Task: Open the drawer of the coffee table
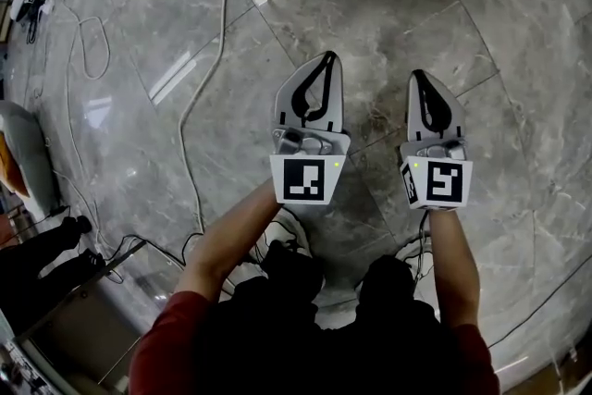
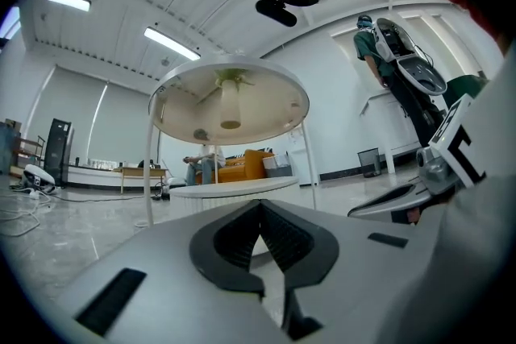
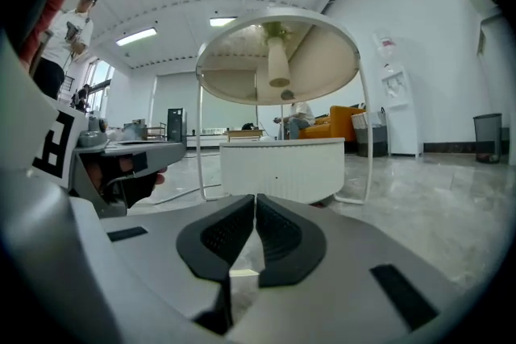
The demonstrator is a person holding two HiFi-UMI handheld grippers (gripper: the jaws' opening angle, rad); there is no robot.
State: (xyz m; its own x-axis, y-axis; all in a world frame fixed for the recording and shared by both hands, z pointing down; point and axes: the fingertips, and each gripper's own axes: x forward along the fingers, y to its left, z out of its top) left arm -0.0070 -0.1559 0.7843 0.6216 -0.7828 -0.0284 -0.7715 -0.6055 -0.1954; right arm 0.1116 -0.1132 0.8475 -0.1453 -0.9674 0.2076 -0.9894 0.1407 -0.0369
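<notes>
Presently: left tool (image 1: 324,60), jaws pressed together, nothing between. Right tool (image 1: 419,76), likewise pressed together, empty. Both low over the grey marble floor (image 1: 166,42). Round white desk (image 3: 282,165) ahead, apart from both; drawer possibly in its ribbed front.

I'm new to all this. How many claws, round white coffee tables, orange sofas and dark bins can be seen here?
Claws: 2, the left claw and the right claw
Coffee table: 1
Orange sofa: 1
Bin: 1
Total: 5
</notes>
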